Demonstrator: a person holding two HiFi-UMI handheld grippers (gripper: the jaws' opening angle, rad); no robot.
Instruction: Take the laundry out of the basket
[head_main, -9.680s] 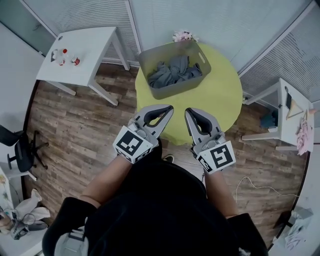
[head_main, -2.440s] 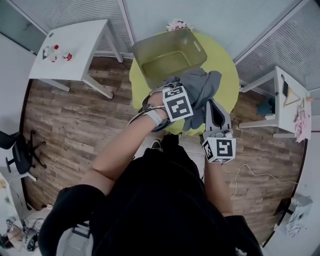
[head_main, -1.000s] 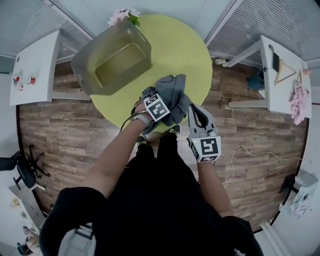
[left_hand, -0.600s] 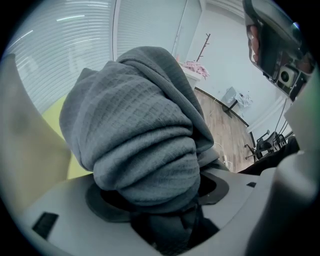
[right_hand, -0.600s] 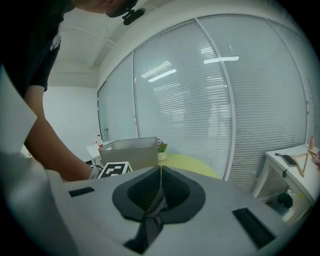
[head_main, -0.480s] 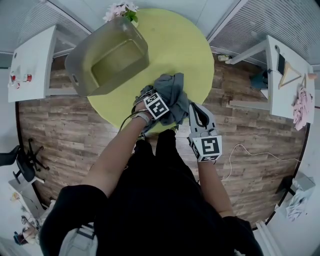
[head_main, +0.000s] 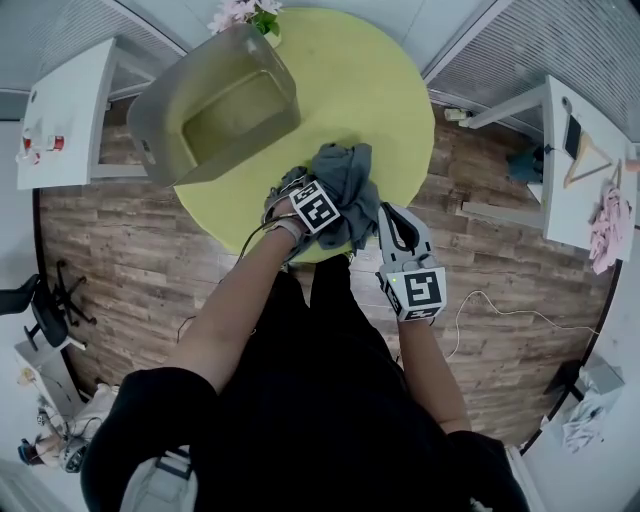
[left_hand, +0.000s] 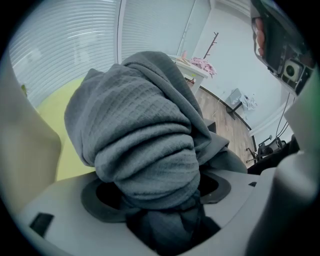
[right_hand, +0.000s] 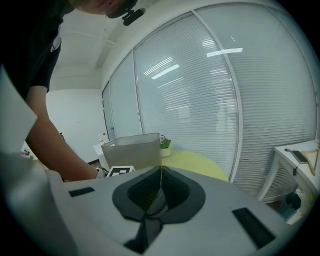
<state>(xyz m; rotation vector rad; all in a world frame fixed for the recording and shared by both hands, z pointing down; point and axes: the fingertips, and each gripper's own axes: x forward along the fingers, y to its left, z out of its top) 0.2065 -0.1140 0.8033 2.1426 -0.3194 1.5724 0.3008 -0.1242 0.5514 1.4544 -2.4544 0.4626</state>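
Observation:
A bundle of grey laundry (head_main: 352, 180) lies bunched on the near edge of the round yellow table (head_main: 380, 90). My left gripper (head_main: 318, 208) points steeply down into it. In the left gripper view the grey laundry (left_hand: 145, 135) fills the gap between the jaws and hides the tips. The jaws have just been opening a little, with the cloth still wedged between them. My right gripper (head_main: 392, 214) hovers just right of the bundle, shut with nothing in it; its tips (right_hand: 161, 170) meet. The grey basket (head_main: 150, 110) stands empty at the table's far left.
A small flower pot (head_main: 245, 15) sits behind the basket. A white side table (head_main: 60, 100) stands to the left. Another white table (head_main: 590, 170), with a hanger and pink cloth, stands to the right. A cable (head_main: 480, 310) lies on the wooden floor.
The left gripper has sunk with the grey bundle, which now rests lower on the table's near edge. The right gripper has dropped slightly beside it.

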